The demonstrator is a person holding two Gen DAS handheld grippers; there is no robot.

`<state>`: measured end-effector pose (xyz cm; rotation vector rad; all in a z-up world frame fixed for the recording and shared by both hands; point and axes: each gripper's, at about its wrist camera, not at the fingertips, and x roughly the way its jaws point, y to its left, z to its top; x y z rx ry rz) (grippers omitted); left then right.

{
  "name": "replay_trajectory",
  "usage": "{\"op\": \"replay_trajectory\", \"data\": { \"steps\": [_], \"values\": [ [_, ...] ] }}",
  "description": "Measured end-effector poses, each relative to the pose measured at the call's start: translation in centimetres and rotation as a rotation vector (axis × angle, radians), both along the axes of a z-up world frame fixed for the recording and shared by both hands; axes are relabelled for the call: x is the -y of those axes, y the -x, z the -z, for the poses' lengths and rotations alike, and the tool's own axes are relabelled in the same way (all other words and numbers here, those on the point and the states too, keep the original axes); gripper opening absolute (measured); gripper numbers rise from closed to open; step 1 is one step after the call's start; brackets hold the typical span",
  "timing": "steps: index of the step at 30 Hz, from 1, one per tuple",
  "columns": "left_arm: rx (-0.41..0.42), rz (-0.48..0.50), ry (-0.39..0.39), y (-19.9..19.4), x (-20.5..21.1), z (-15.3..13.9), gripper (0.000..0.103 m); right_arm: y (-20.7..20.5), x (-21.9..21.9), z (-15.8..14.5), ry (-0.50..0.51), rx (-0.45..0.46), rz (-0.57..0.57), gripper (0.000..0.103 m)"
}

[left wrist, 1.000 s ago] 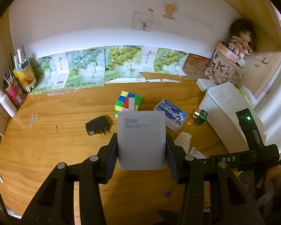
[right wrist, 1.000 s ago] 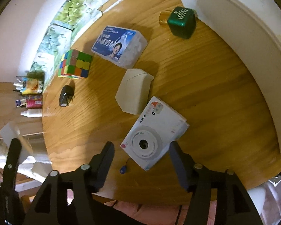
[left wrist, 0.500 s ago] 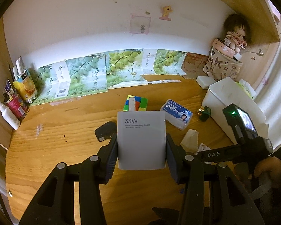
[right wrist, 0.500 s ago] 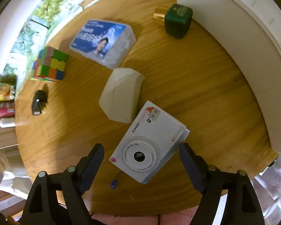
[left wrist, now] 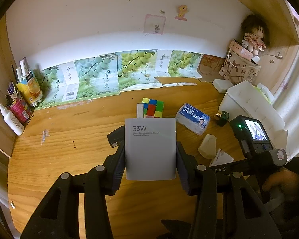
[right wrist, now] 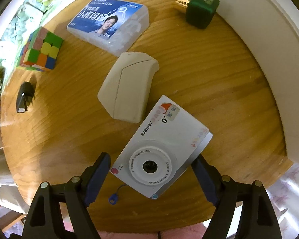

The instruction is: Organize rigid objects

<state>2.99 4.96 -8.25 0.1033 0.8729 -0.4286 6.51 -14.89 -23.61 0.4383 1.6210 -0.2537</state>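
Left gripper pinches white rectangular 33W charger box above wooden desk.
Right gripper, jaws just widened, straddles white children's camera without touching.

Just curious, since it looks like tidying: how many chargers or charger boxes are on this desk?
2. A white 33W charger box is clamped in the left gripper's fingers, and a black plug-in charger lies on the desk near the cube. Others may be hidden.
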Motion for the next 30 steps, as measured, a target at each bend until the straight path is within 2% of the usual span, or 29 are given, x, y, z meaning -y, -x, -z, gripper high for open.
{"op": "replay_trajectory", "data": {
  "steps": [9, 14, 21, 30],
  "values": [
    [0.001, -0.001, 0.0, 0.1, -0.4, 0.0, 0.05, -1.2, -3.9, 1.2, 0.101, -0.02, -0.112, 0.087],
    [0.001, 0.001, 0.001, 0.1, -0.4, 0.0, 0.05, -1.6, -5.0, 1.7, 0.105, -0.009, -0.12, 0.087],
    [0.001, 0.005, 0.0, 0.3, -0.2, -0.1, 0.05, 0.3, -4.6, 1.5, 0.113, 0.027, -0.158, 0.087],
    [0.003, 0.006, 0.0, 0.4, -0.2, -0.3, 0.05, 1.6, -5.9, 0.8, 0.118, 0.069, -0.208, 0.081]
  ]
}}
